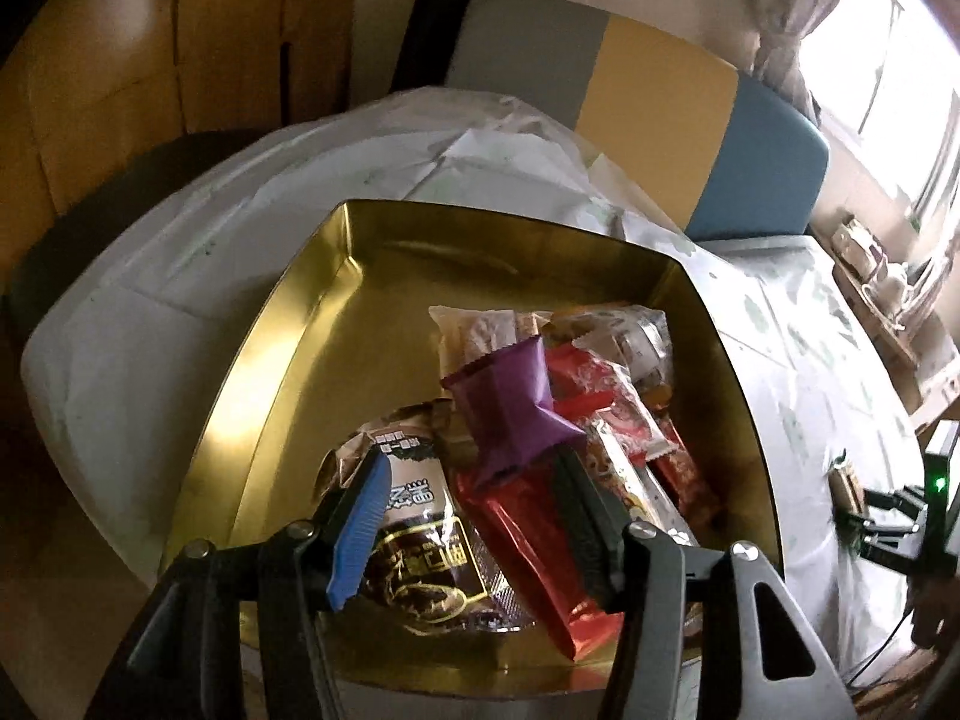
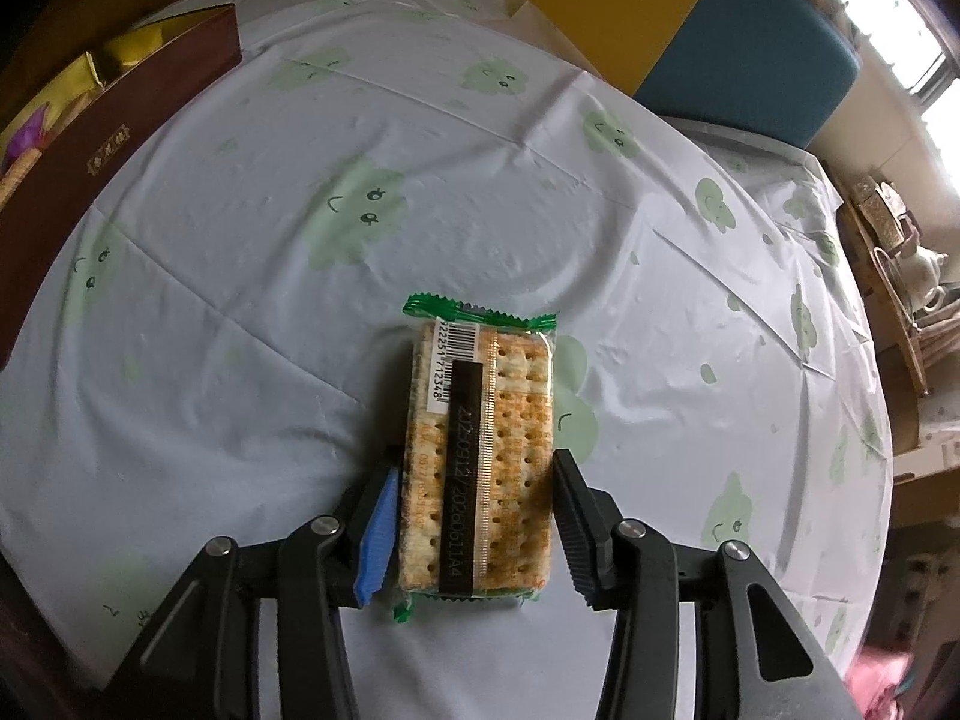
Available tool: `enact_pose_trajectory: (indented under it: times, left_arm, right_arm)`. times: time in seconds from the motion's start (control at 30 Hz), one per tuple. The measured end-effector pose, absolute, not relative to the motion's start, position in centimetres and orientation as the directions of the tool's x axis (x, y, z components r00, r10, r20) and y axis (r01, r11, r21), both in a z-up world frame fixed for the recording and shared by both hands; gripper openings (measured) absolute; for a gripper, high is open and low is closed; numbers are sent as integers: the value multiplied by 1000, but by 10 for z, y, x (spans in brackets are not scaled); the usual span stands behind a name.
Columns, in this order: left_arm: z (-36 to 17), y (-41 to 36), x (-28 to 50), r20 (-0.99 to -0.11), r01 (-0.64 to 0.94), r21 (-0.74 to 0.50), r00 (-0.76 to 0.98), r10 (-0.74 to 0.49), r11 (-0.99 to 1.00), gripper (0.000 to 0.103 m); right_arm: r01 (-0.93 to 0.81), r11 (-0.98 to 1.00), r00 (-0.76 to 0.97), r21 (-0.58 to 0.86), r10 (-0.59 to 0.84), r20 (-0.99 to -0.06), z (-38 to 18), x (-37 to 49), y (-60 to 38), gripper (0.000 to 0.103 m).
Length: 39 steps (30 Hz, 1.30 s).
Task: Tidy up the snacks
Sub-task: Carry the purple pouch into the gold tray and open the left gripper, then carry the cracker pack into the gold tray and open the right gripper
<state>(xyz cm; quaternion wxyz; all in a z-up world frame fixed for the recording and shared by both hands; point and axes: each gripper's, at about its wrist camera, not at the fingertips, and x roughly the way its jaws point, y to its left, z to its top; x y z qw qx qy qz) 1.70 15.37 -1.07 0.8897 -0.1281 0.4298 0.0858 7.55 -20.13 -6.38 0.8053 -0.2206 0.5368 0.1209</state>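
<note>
Broadly, a round table (image 2: pixel 252 120) under a pale cloth printed with green cloud faces filled both views, with a seat back in grey, yellow and blue panels (image 1: pixel 654 102) behind it and a bright window off to the right. Next in size, a square tin with a gold inside (image 1: pixel 282 360) sat on the cloth; in the right wrist view its dark brown outer wall (image 2: pixel 120 138) showed at the far left of the table, well apart from the cracker packet.

Inside the tin, the snacks lay heaped toward its near right part: a purple packet (image 1: pixel 510 402) on top of the pile, a red foil packet (image 1: pixel 534 546) beneath it, a clear packet with dark printing (image 1: pixel 420 546) to the left, and several red and clear wrappers (image 1: pixel 606 384) behind.

Over that heap the left gripper (image 1: pixel 468 480) hung with its jaws spread and nothing pinched; the purple packet lay just beyond the fingertips.

On the bare cloth, the cracker packet (image 2: pixel 480 450), clear with green crimped ends, lay lengthwise between the fingers of the right gripper (image 2: pixel 474 510). Its blue pad (image 2: pixel 378 540) sat against the packet's left edge, while the black pad (image 2: pixel 576 528) stood just beside the right edge; whether it pressed there I could not tell.
</note>
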Motion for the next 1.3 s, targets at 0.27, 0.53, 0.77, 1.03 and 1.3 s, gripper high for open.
enact_pose_trajectory:
  times: [0.27,0.53,0.77,1.03,1.3]
  left_arm:
    - [-4,144,6,-775,-241,-119,629,62,963,56]
    - [0,143,-5,-763,-224,-122,644,53,967,56]
    - [-1,148,-10,-758,-230,-123,650,58,965,57]
    - [-2,157,-12,-753,-246,-140,656,58,959,57]
    - [4,178,-20,-730,-304,-145,675,105,942,57]
  right_arm:
    - [-421,880,392,-221,-44,-919,-64,77,-203,47]
    - [-395,889,387,-233,-69,-919,-65,79,-203,46]
    - [-346,911,350,-226,-98,-932,-59,90,-200,46]
    - [-370,926,416,-72,96,-904,-9,86,-158,46]
    - [-498,859,416,121,359,-836,35,77,-71,46]
